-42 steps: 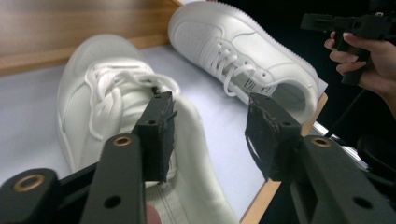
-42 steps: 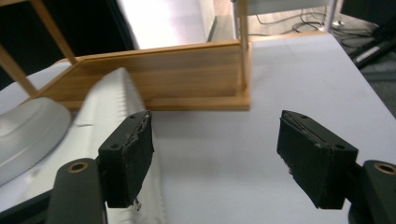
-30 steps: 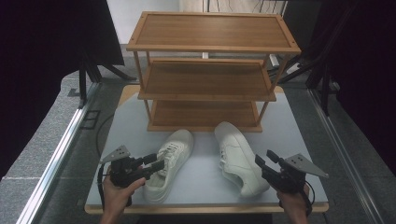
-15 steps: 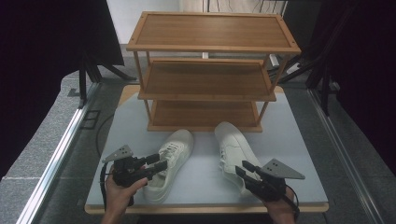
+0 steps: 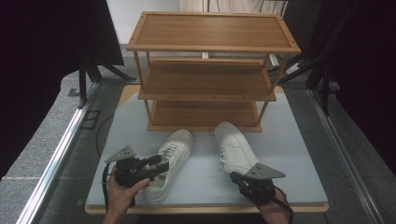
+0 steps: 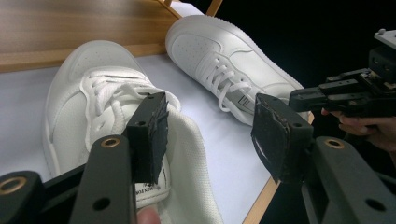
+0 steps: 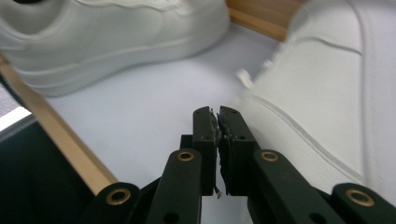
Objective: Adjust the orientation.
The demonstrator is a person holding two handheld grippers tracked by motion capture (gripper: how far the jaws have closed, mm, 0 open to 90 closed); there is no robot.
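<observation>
Two white sneakers lie on the pale table in front of a wooden rack. The left sneaker (image 5: 172, 156) (image 6: 88, 112) has its toe toward the rack. My left gripper (image 5: 161, 166) (image 6: 212, 135) stands open at its heel, one pad (image 6: 152, 133) over the collar, the other off to the side above the table. The right sneaker (image 5: 236, 147) (image 6: 224, 60) (image 7: 322, 88) lies beside it. Just behind the right sneaker's heel is my right gripper (image 5: 233, 176) (image 7: 218, 122), shut with nothing between its pads and pointing across toward the left sneaker (image 7: 107, 32).
A three-tier wooden shoe rack (image 5: 205, 79) stands at the back of the table (image 5: 299, 154), all shelves bare. The wooden front edge (image 7: 60, 140) runs close to both grippers. Dark stands and grey floor surround the table.
My right gripper has moved left along the front edge, from right of the right sneaker to behind its heel. The left gripper has stayed at the left sneaker's heel.
</observation>
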